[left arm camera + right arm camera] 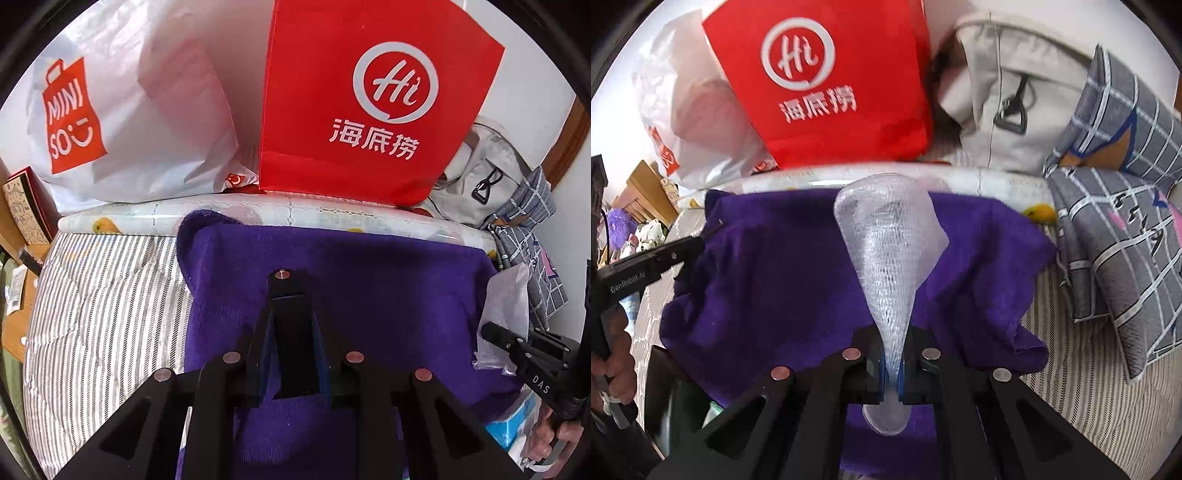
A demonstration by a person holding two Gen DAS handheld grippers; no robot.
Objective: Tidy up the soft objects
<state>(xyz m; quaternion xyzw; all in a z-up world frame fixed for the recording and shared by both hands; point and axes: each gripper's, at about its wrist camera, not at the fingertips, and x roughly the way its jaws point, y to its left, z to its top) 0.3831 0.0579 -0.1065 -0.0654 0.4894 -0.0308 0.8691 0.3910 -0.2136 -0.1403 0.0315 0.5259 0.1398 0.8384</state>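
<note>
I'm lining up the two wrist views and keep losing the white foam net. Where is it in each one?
Left wrist: the foam net is at the right edge, beside the purple towel, sticking up from the right claw.
Right wrist: the net is at centre, fanning up from the shut right claw over the towel.
Shared landmark: the red bag behind the towel.
</note>
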